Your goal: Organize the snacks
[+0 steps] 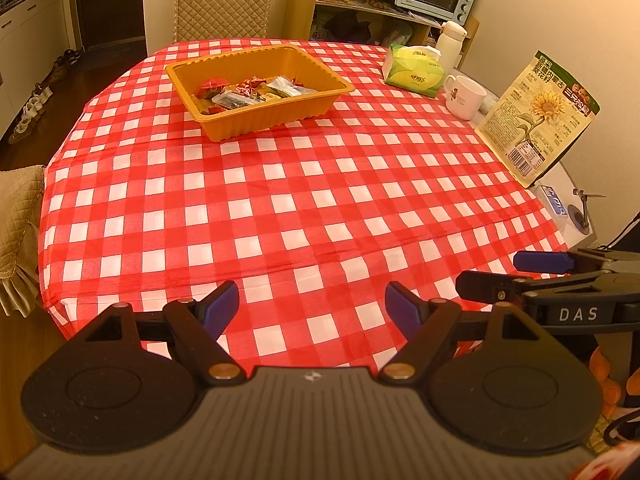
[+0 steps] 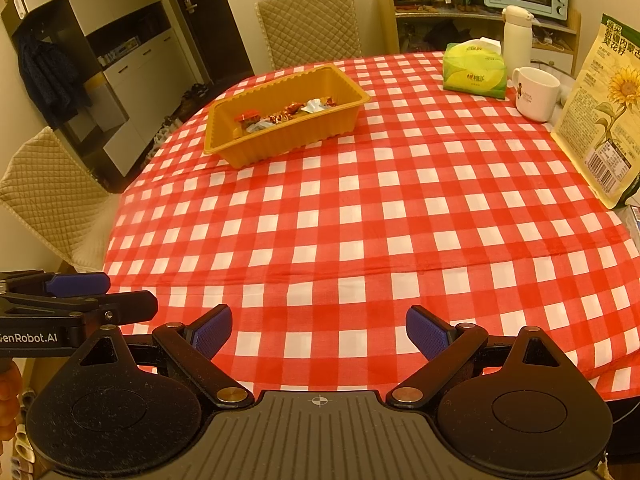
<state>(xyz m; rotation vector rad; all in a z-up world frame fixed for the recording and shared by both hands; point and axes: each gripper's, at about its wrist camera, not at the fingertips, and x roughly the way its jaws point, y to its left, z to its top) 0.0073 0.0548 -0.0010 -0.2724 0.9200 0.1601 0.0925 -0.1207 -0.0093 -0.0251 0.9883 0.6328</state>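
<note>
Several small foil-wrapped snacks (image 1: 256, 90) lie in the ribbed orange plastic tray (image 1: 320, 98) across the table; light, crinkly, slippery, I'd pinch wrapper ends. My left gripper (image 1: 312, 304) and right gripper (image 2: 319, 330) spread, empty.

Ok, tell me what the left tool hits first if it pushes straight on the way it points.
Most likely the red-and-white checked tablecloth. The left tool is open, empty and angled down at bare cloth. The orange plastic tray of wrapped snacks lies farther off, so it probably would not be met first, though depth is hard to judge.
</note>
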